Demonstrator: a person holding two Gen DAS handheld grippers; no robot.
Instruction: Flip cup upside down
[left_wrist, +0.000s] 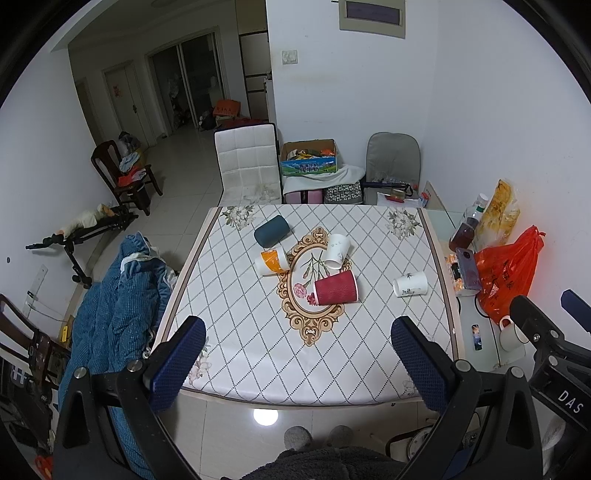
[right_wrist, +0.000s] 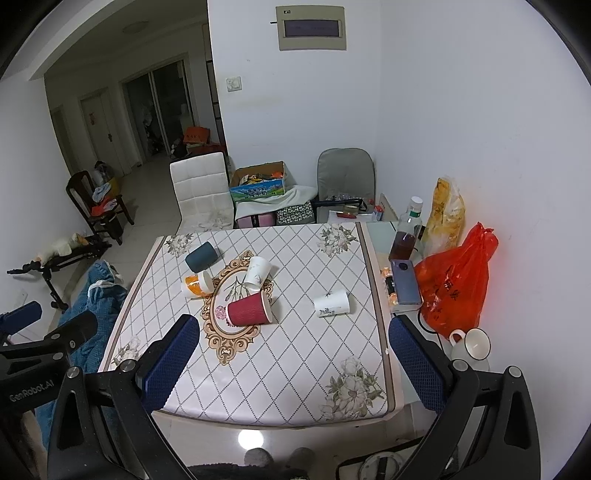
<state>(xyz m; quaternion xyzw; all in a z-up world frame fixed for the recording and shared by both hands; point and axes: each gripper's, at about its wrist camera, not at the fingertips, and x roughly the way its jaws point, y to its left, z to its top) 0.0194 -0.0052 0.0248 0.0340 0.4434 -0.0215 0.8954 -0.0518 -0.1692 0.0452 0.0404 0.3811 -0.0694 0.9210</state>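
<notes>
Nearest, the left gripper (left_wrist: 297, 363) and the right gripper (right_wrist: 291, 363) hover above the table's (left_wrist: 369, 373) near edge, jaws spread wide and empty. Farther on, a red cup (left_wrist: 335, 287) lies on its side at the cloth's middle, a white cup (left_wrist: 410, 283) well to its right. Beyond lie another white cup (left_wrist: 337, 251), an orange cup (left_wrist: 272, 261) and, farthest, a dark teal cup (left_wrist: 270, 231), all tipped over.

This is a home's dining area. A counter (left_wrist: 258, 332) under a flowered cloth stands beside 2 padded chairs (left_wrist: 246, 166), a cardboard box (left_wrist: 308, 157) of odds and ends and an orange shopping bag (left_wrist: 506, 277). Behind, a tiled hallway (left_wrist: 177, 155) leads to doors.
</notes>
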